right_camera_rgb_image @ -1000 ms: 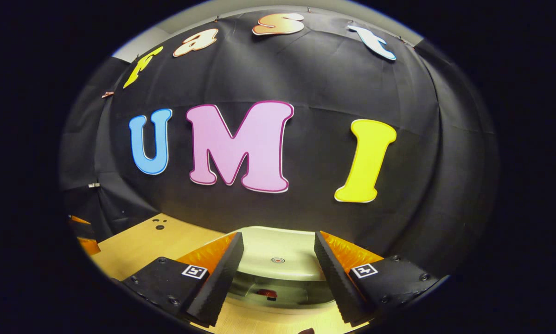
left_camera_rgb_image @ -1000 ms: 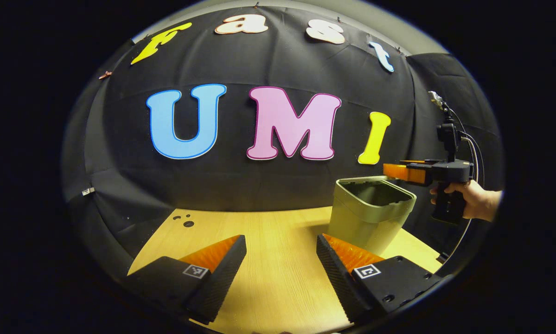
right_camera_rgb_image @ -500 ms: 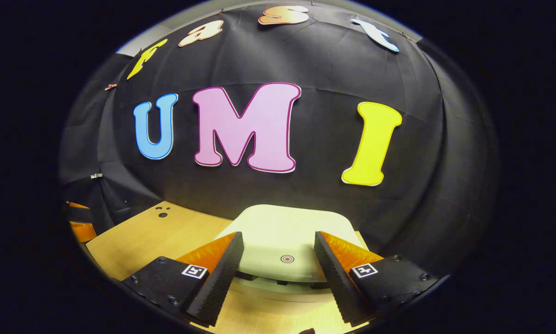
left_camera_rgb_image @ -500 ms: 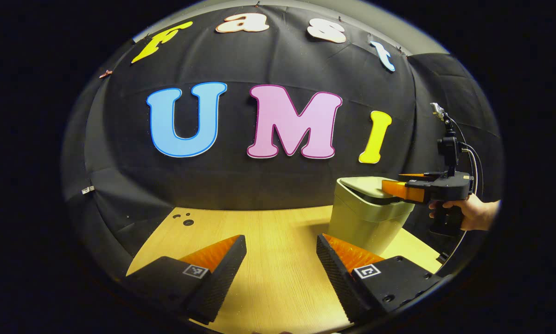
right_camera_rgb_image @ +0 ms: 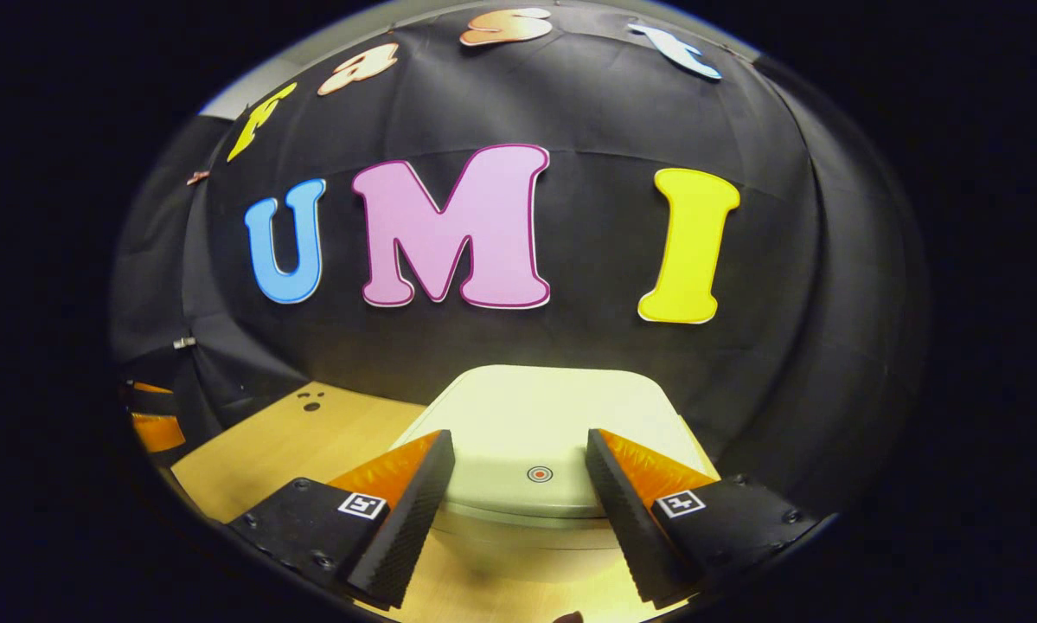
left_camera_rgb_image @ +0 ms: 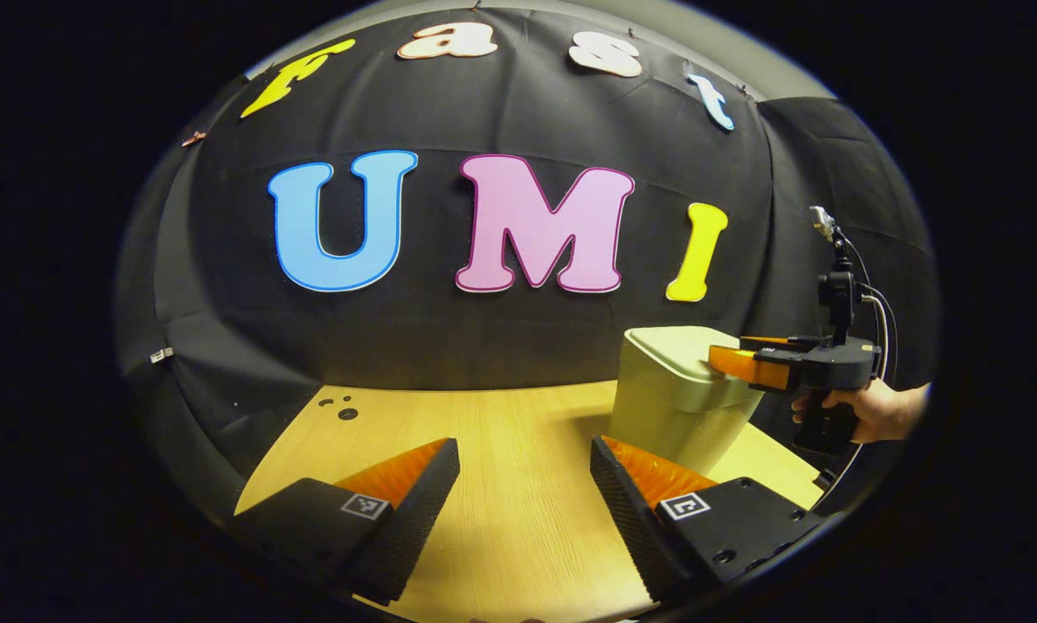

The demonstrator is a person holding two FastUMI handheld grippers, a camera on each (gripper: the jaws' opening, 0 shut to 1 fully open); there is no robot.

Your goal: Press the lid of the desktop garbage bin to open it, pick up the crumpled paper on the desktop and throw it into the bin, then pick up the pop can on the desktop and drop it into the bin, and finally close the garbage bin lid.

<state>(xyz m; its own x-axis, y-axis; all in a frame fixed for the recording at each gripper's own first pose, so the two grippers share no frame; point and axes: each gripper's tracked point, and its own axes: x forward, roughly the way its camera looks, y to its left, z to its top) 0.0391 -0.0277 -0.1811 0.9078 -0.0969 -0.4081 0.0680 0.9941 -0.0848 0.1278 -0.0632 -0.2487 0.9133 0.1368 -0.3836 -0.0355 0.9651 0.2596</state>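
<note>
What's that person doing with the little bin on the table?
A person's hand holds the right tool against the lid of the pale green garbage bin, which stands on the wooden table. The lid looks flat and shut. The right tool's fingers are spread open, with the lid's small round button mark between them. The left tool hangs open above the table, holding nothing.

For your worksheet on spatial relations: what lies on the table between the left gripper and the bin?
Nothing: in the left gripper view, only bare table runs from the left gripper to the bin.
</note>
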